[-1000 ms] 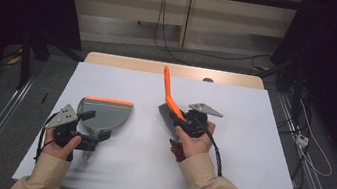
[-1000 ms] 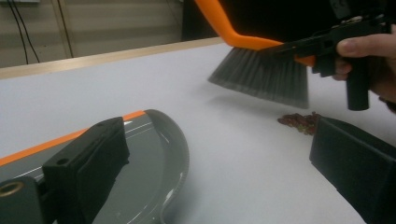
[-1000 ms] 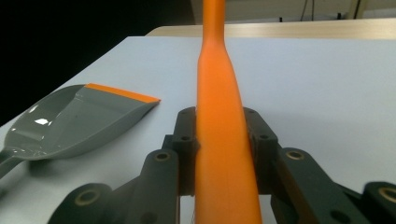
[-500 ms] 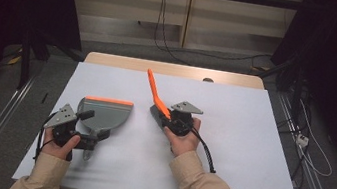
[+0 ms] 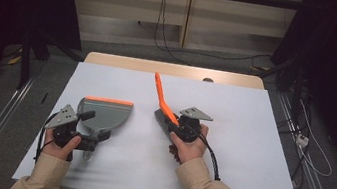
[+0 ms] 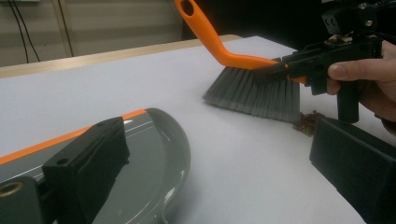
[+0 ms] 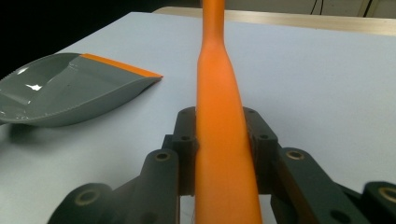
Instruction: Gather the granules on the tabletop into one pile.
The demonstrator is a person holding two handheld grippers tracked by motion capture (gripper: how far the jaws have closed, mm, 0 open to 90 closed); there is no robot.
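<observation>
A hand brush with an orange handle (image 5: pixel 160 95) and grey bristles (image 6: pixel 257 93) stands on the white table, and my right gripper (image 5: pixel 173 123) is shut on its handle (image 7: pixel 219 93). The handle slants up and to the far left. A few reddish-brown crumbs (image 6: pixel 308 123) lie by the bristles. To the left lies a grey dustpan (image 5: pixel 105 113) with an orange front lip. My left gripper (image 5: pixel 86 115) rests at the rear of the dustpan (image 6: pixel 154 154). Its jaws are wide apart, one over the pan's rim and the other over bare table.
The white table (image 5: pixel 254 117) has free room to the right and at the back. A wooden strip (image 5: pixel 175 69) runs along its far edge. Cables (image 5: pixel 165 33) and dark stands are on the floor beyond.
My right gripper swung the brush left toward the dustpan, then eased a little back to the right. The left gripper and dustpan stayed put.
</observation>
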